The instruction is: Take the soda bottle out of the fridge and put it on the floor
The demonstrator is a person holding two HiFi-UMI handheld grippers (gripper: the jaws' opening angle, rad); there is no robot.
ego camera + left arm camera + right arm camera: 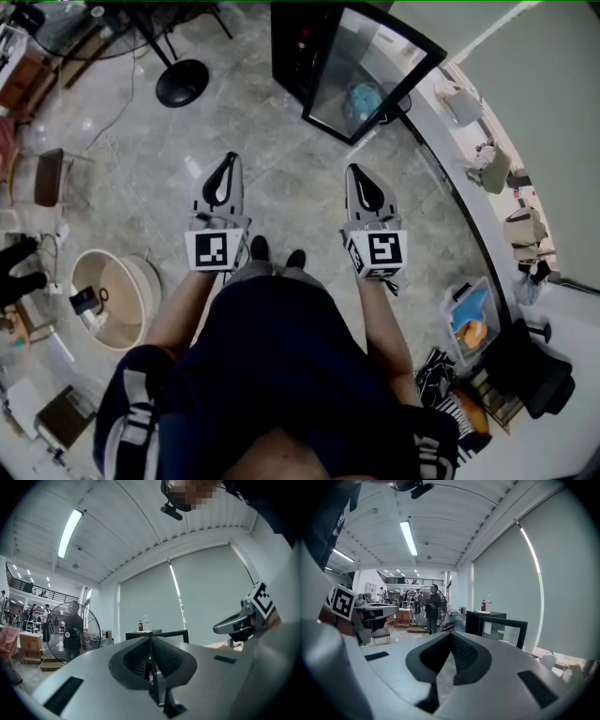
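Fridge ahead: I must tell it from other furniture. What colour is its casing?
The fridge is black, glass-fronted; head view shows it best.

- A round beige tub (112,298) is seen on the tiled floor (281,178).
- A black round stand base (182,82) is set farther off.
- A clear plastic box (472,319) is placed by the wall.
- A large fan (93,627) is partly covered by a dark-clothed person (73,632).

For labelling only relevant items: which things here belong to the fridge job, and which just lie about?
Job: fridge, left claw, right claw.
Lying about: floor fan, round tub, chair, bottle atop the fridge, not inside.
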